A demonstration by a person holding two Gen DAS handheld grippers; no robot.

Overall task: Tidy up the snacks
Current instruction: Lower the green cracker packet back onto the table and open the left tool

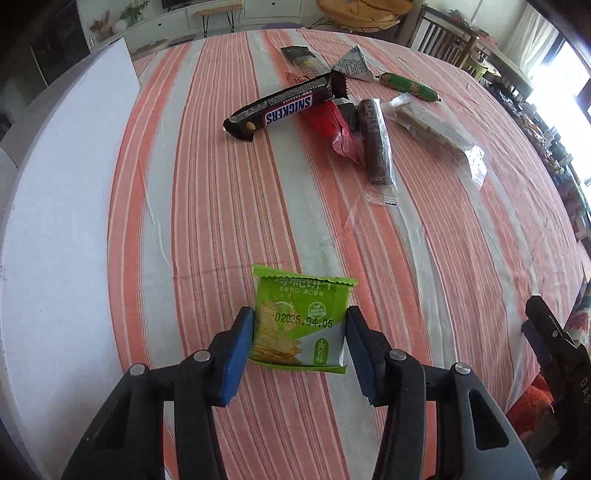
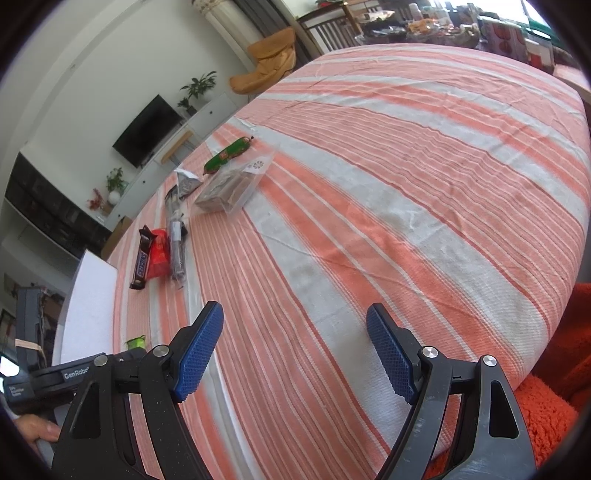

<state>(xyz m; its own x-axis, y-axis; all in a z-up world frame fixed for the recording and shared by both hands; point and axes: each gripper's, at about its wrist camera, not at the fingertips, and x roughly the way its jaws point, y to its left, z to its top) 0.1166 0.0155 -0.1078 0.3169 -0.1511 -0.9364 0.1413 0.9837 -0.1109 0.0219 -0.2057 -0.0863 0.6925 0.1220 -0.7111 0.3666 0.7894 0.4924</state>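
My left gripper is shut on a green cracker packet, its blue pads pressing both sides, just above the striped tablecloth. Further off lies a pile of snacks: a Snickers bar, a red packet, a brown roll in clear wrap, a clear bag of wafers, a green sausage and a grey triangular packet. My right gripper is open and empty over the cloth's near edge. The Snickers bar and green sausage show far left in the right wrist view.
A white board lies along the table's left side. Chairs and a yellow seat stand beyond the far edge. An orange fuzzy fabric lies at the near right edge. The left gripper's body shows at lower left.
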